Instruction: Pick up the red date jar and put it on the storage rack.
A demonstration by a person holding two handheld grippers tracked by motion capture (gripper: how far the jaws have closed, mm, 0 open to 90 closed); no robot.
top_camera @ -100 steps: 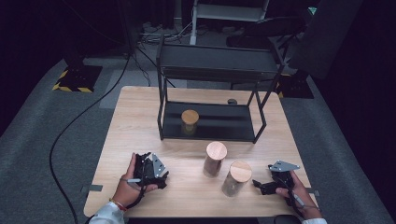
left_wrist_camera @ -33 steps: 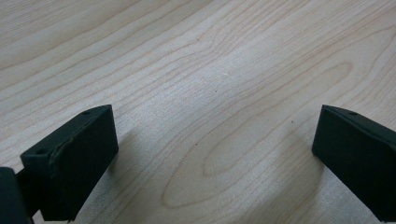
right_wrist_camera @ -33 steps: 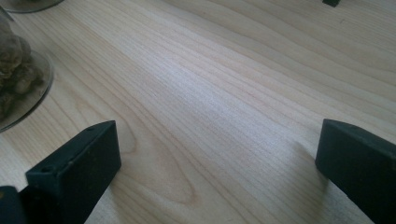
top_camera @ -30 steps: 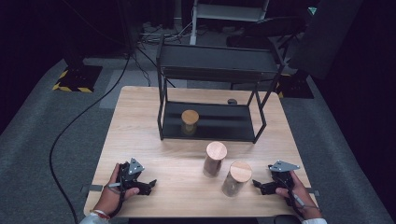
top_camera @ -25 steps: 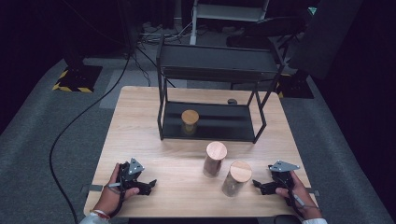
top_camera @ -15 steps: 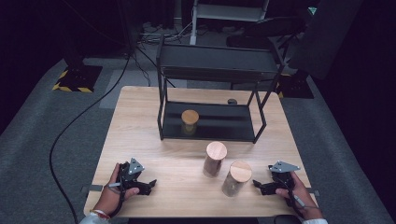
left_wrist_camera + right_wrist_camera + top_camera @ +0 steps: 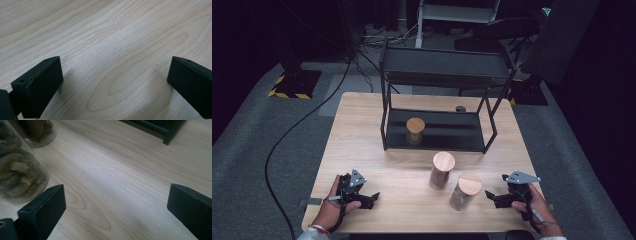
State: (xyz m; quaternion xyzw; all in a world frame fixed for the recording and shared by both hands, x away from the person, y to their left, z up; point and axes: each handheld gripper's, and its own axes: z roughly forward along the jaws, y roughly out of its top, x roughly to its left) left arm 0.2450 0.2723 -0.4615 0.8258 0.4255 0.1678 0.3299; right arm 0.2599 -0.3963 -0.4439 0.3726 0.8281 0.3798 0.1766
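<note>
Two glass jars with wooden lids stand on the wooden table [image 7: 362, 130]: one in the middle [image 7: 442, 170], one nearer the front right [image 7: 465, 190]. A third jar [image 7: 415, 129] sits on the lower shelf of the black rack [image 7: 439, 75]. My left gripper [image 7: 373, 199] rests open near the front-left edge, with bare wood between its jaws [image 7: 112, 85]. My right gripper [image 7: 489, 196] lies open just right of the front jar, apart from it. Its jaws have just been closing slightly with nothing between them [image 7: 115, 207]. In the right gripper view the near jar [image 7: 17, 170] stands left of the jaws.
A second jar [image 7: 37, 130] and a rack leg [image 7: 172, 132] lie farther off in the right gripper view. A small dark object [image 7: 460, 108] sits on the table behind the rack. A cable [image 7: 287, 140] runs over the grey floor to the left.
Since the earliest frame my left hand has drawn its gripper leftward toward the front-left corner. Over the last second nothing has visibly moved.
</note>
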